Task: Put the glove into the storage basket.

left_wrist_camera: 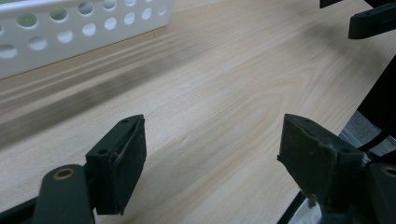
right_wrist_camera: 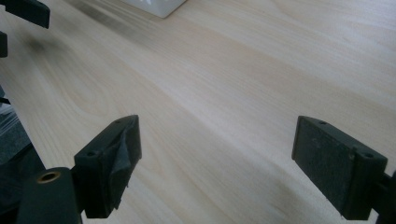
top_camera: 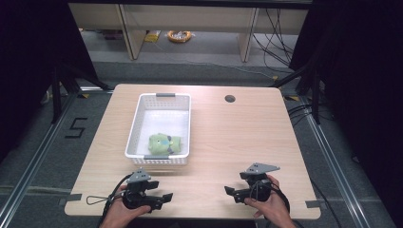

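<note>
While both my left gripper and right gripper rest wide open and empty at the frame's bottom, the green plush toy lies in the white basket above, nearer my left, long axis crosswise.

One sign can be read: a black figure "5", drawn in angular strokes on the grey floor to the left of the table in the high view (it sits between the table's edge and the metal rail). The white basket, the green cloth thing inside it, the tabletop and the two grippers carry no lettering that can be made out in any of the views.
</note>
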`<action>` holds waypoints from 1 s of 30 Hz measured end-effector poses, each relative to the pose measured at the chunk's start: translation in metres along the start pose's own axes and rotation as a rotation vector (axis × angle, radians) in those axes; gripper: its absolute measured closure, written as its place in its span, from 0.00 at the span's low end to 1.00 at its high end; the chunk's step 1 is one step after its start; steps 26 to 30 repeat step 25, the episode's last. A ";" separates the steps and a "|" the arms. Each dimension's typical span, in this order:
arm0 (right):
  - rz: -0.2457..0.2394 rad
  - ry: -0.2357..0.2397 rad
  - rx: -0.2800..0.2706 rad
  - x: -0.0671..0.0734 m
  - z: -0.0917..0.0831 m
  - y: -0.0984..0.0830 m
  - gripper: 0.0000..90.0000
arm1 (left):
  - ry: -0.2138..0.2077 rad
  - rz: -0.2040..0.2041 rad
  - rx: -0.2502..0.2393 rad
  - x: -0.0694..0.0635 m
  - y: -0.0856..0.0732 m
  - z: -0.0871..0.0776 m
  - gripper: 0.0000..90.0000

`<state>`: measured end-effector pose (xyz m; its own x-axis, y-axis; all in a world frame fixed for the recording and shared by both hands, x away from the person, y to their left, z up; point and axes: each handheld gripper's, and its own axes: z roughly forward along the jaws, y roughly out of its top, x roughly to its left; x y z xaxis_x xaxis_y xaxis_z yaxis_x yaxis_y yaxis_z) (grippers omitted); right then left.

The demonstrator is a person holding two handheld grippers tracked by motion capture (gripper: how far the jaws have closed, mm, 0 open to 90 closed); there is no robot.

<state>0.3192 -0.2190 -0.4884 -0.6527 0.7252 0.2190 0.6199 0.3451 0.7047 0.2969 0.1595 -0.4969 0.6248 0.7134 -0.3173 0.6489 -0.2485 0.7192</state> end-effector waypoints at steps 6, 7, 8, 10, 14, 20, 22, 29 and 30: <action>-0.009 -0.024 0.001 0.001 -0.004 -0.008 0.18 | -0.018 -0.001 0.001 0.000 0.000 0.001 0.25; 0.000 -0.025 0.009 0.002 -0.004 -0.009 0.18 | -0.017 0.000 0.001 0.000 -0.001 0.001 0.25; -0.003 -0.026 0.002 0.001 -0.004 -0.011 0.19 | -0.015 -0.001 -0.001 0.000 -0.001 0.001 0.25; 0.000 -0.031 0.008 0.002 -0.006 -0.014 0.19 | -0.015 -0.001 0.001 0.000 -0.001 0.001 0.25; -0.023 -0.042 0.012 0.002 -0.007 -0.019 0.19 | -0.006 0.006 0.008 0.000 -0.001 0.001 0.25; -0.026 -0.061 0.029 0.002 -0.008 -0.024 0.19 | -0.014 0.001 0.006 0.000 -0.001 0.002 0.25; -0.041 -0.069 0.020 0.000 -0.007 -0.025 0.19 | -0.002 0.003 0.011 0.000 -0.001 0.002 0.25; -0.048 -0.079 0.028 -0.001 -0.008 -0.025 0.19 | -0.017 0.000 0.007 0.002 -0.002 0.003 0.25; -0.048 -0.079 0.028 -0.001 -0.008 -0.025 0.19 | -0.017 0.000 0.007 0.002 -0.002 0.003 0.25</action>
